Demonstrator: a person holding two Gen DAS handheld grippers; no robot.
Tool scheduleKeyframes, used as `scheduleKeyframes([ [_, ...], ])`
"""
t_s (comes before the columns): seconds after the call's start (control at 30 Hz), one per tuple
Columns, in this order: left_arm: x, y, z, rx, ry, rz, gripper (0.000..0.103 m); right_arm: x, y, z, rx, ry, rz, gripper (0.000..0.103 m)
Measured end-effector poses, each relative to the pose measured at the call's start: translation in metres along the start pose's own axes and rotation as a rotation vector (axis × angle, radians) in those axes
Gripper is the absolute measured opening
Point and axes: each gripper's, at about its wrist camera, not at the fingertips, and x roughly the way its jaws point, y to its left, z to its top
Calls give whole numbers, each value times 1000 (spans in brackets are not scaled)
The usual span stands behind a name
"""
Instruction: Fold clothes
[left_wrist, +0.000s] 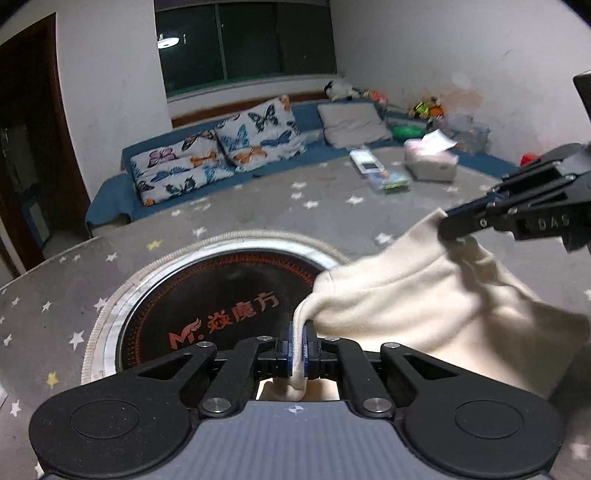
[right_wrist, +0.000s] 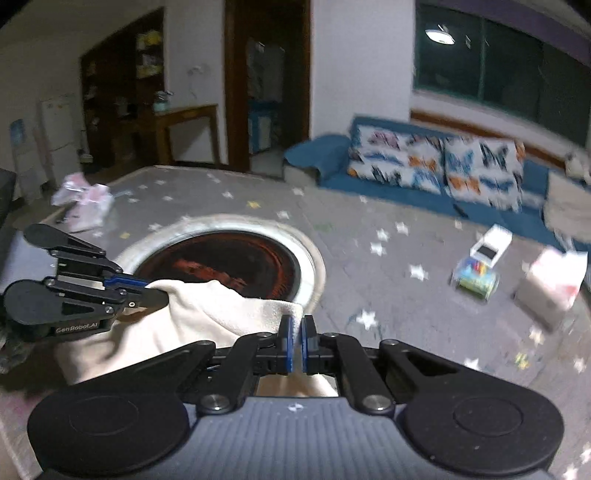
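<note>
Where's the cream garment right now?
The cream fleece garment hangs stretched between the left gripper and right gripper, over the near right edge of the round black heater plate.

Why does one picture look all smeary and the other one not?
Right wrist view: the butterfly cushions and boxes are streaked by motion blur. Left wrist view: the cushions look sharp, though the cream cloth is slightly smeared. Both views bend at the edges from the fisheye lens.

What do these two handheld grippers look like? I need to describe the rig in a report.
Both match: the left gripper and right gripper have matte black linkage arms with silver pivot bolts, blue-edged finger pads, round black discs either side and a grey ribbed body. White lettering marks the sides. No cables or sleeves show.
</note>
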Motion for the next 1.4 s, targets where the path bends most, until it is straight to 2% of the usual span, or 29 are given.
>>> scheduleKeyframes([
  [0.2,21,0,-2,-31,41,21,13,38,-9,-17,88,82,-59,5],
  [0.23,22,1,-2,-38,44,25,15,38,-10,-18,96,84,-65,5],
  [0.3,21,4,-2,-52,42,37,24,32,-11,-17,105,72,-69,11],
  [0.4,19,8,-2,-78,40,55,30,23,-10,-16,113,53,-66,12],
  [0.43,14,9,-4,-95,34,52,31,18,-6,-16,106,44,-52,14],
  [0.5,3,11,-8,-131,24,47,35,11,1,-16,94,34,-25,23],
  [0.63,-20,15,-17,-203,2,37,45,15,14,-15,85,43,31,26],
  [0.67,-26,16,-19,-221,-3,34,47,20,14,-16,89,50,30,30],
  [0.73,-37,18,-23,-256,-14,29,50,29,15,-19,99,66,27,30],
  [0.83,-48,17,-35,-291,-1,30,51,41,15,-23,110,76,17,31],
  [1.03,-46,18,-50,-346,40,20,51,50,18,-27,82,57,-8,39],
  [1.4,-66,4,-72,-386,70,-38,47,43,22,-32,24,70,2,39],
])
